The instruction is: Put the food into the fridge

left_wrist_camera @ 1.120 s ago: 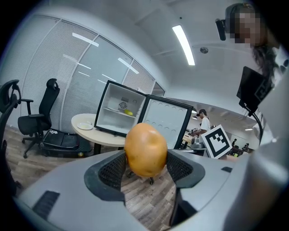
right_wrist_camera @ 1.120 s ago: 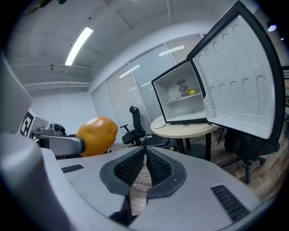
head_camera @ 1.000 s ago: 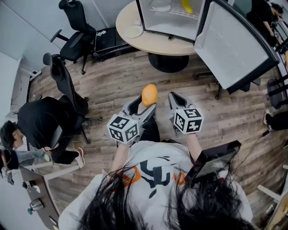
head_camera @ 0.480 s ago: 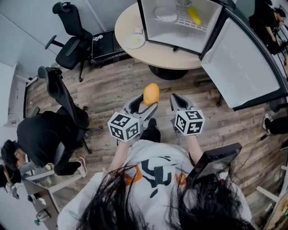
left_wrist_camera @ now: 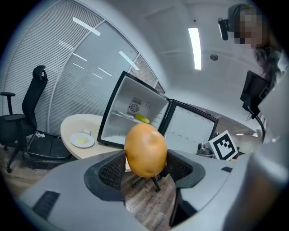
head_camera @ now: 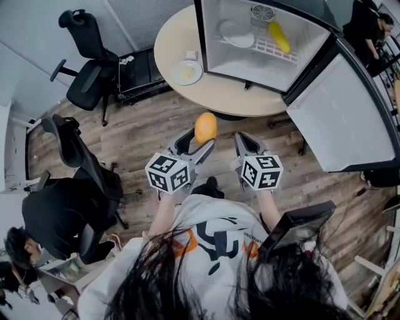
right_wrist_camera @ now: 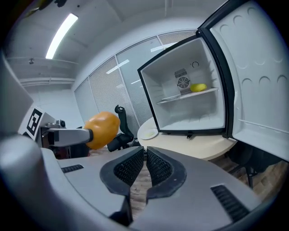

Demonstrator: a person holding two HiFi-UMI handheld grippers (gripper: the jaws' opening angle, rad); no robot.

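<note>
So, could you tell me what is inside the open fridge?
A yellow food item lies on the wire shelf near a round fan grille. What lies behind that item is covered.

Moved: left gripper (head_camera: 199, 135) and right gripper (head_camera: 245, 139), both nearer the table (head_camera: 170, 44). The orange fruit (head_camera: 205, 127) is now close to the table's edge, earlier well apart from it.
Revealed: fridge (head_camera: 250, 69) interior, with wire shelf (head_camera: 275, 51) and yellow food item (head_camera: 279, 36) now fully in view.
Shifted: seated person in black (head_camera: 50, 219), toward the lower left corner.
</note>
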